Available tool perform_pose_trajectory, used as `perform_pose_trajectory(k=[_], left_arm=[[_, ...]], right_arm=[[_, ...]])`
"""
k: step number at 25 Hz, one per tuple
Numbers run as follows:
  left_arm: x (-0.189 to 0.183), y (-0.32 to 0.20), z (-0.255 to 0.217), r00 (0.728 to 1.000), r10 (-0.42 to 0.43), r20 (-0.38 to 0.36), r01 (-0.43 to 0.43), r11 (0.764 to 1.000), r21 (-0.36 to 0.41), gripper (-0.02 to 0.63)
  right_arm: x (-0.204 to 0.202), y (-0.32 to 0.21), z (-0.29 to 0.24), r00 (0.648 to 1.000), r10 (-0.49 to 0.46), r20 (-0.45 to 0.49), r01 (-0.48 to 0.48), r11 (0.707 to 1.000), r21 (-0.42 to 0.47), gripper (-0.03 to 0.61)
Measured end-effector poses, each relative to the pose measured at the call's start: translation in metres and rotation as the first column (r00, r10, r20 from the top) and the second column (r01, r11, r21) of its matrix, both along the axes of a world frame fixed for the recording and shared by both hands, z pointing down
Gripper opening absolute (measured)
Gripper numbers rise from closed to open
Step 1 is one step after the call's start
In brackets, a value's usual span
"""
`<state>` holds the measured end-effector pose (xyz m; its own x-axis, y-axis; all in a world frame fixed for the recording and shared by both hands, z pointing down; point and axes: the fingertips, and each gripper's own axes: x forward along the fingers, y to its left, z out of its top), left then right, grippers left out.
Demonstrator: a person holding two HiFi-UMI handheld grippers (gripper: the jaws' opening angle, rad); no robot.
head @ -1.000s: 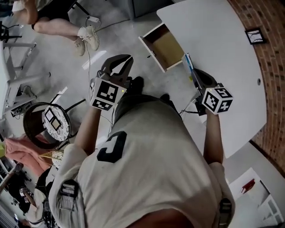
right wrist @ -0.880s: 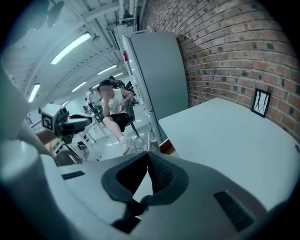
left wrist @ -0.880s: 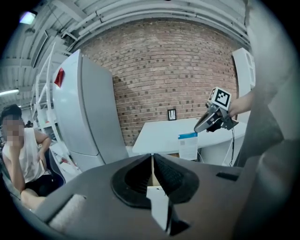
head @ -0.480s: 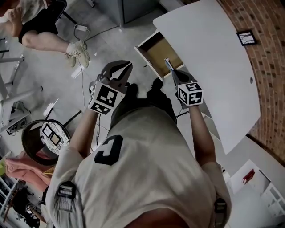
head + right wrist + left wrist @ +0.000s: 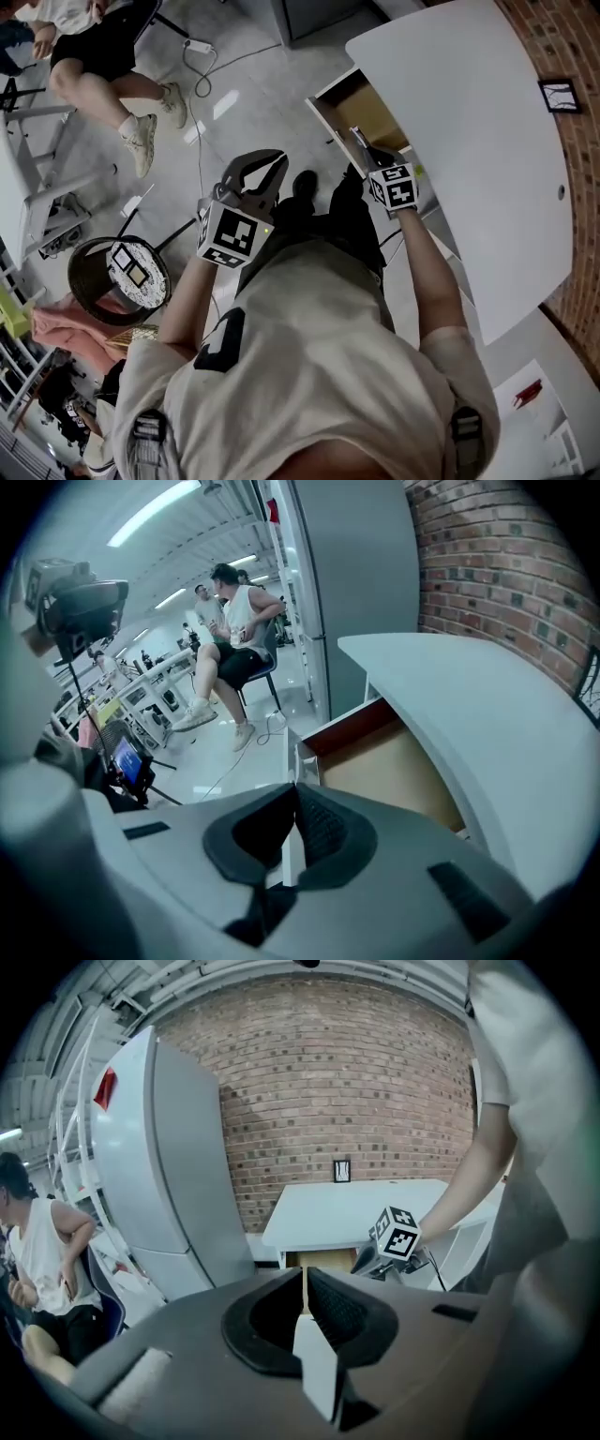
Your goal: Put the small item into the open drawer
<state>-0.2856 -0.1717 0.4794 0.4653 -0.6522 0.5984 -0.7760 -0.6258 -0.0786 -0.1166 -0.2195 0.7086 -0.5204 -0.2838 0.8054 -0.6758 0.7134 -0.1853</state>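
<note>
The open drawer (image 5: 367,105), tan inside, sticks out from the white table (image 5: 469,122). My right gripper (image 5: 357,141) hangs over the drawer's near end, its marker cube just behind it. Seen from the right gripper view, the drawer (image 5: 398,771) lies just ahead and to the right of the right gripper (image 5: 295,787), whose jaws meet with no item visible past them. My left gripper (image 5: 277,157) is held over the floor, left of the drawer, jaws touching at the tips. From the left gripper (image 5: 305,1274) the drawer (image 5: 323,1260) shows farther off. No small item is visible.
A seated person (image 5: 94,66) is at the far left, with a cable (image 5: 216,66) on the floor. A round stool with marker cards (image 5: 120,274) stands at lower left. A tall grey cabinet (image 5: 159,1166) and a brick wall (image 5: 337,1082) back the table. A small frame (image 5: 559,94) rests on the table.
My right gripper has moved from the table's edge over to the open drawer's near end. The left gripper has kept its place beside my body.
</note>
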Motion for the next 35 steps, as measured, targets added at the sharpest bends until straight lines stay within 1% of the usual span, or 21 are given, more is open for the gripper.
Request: perform_pose_trajectory(k=[3, 8, 10, 13, 17, 19, 22, 26, 29, 30, 31, 32, 35], left_arm=[[0.001, 0.003, 0.010, 0.999, -0.003, 0.039, 0.005, 0.999, -0.040, 0.017], [0.002, 0.009, 0.020, 0.997, -0.013, 0.073, 0.019, 0.996, -0.085, 0.017], [0.010, 0.013, 0.027, 0.997, 0.003, 0.078, 0.006, 0.994, -0.106, 0.017], [0.020, 0.023, 0.032, 0.996, 0.041, 0.073, -0.031, 0.990, -0.136, 0.017], [0.019, 0.025, 0.029, 0.994, 0.070, 0.078, -0.058, 0.988, -0.145, 0.017], [0.026, 0.028, 0.029, 0.993, 0.090, 0.078, -0.078, 0.986, -0.147, 0.017], [0.030, 0.029, 0.028, 0.990, 0.110, 0.084, -0.099, 0.987, -0.130, 0.017], [0.013, 0.022, 0.028, 0.990, 0.089, 0.113, -0.076, 0.991, -0.110, 0.017], [0.020, 0.026, 0.031, 0.991, 0.080, 0.105, -0.068, 0.990, -0.121, 0.017], [0.023, 0.028, 0.031, 0.992, 0.080, 0.100, -0.067, 0.990, -0.122, 0.017], [0.024, 0.029, 0.030, 0.992, 0.078, 0.096, -0.067, 0.990, -0.122, 0.017], [0.023, 0.029, 0.029, 0.993, 0.075, 0.092, -0.064, 0.991, -0.120, 0.017], [0.016, 0.027, 0.025, 0.995, 0.060, 0.086, -0.051, 0.993, -0.108, 0.017]], right_arm=[[0.000, -0.002, 0.024, 1.000, -0.011, 0.005, 0.011, 1.000, -0.015, 0.006], [-0.012, -0.005, 0.056, 0.999, -0.021, 0.045, 0.021, 1.000, -0.013, 0.005], [-0.005, 0.000, 0.067, 0.999, -0.011, 0.036, 0.012, 1.000, -0.023, 0.005], [0.008, 0.018, 0.078, 1.000, 0.019, 0.008, -0.018, 0.998, -0.061, 0.006], [0.002, 0.027, 0.085, 1.000, 0.019, 0.003, -0.019, 0.995, -0.096, 0.006], [0.006, 0.034, 0.089, 1.000, 0.024, 0.004, -0.023, 0.993, -0.113, 0.006], [0.009, 0.034, 0.095, 0.999, 0.037, 0.008, -0.036, 0.993, -0.112, 0.006], [-0.010, 0.026, 0.098, 1.000, 0.006, 0.018, -0.003, 0.994, -0.113, 0.008], [0.005, 0.036, 0.094, 1.000, -0.004, 0.001, 0.004, 0.992, -0.128, 0.009], [0.011, 0.040, 0.092, 1.000, -0.003, -0.003, 0.002, 0.991, -0.134, 0.028], [0.015, 0.043, 0.089, 1.000, -0.002, -0.006, 0.001, 0.990, -0.139, 0.084], [0.017, 0.044, 0.086, 1.000, -0.003, -0.011, 0.001, 0.990, -0.140, 0.109], [0.021, 0.042, 0.071, 1.000, 0.008, -0.022, -0.010, 0.993, -0.119, 0.117]])
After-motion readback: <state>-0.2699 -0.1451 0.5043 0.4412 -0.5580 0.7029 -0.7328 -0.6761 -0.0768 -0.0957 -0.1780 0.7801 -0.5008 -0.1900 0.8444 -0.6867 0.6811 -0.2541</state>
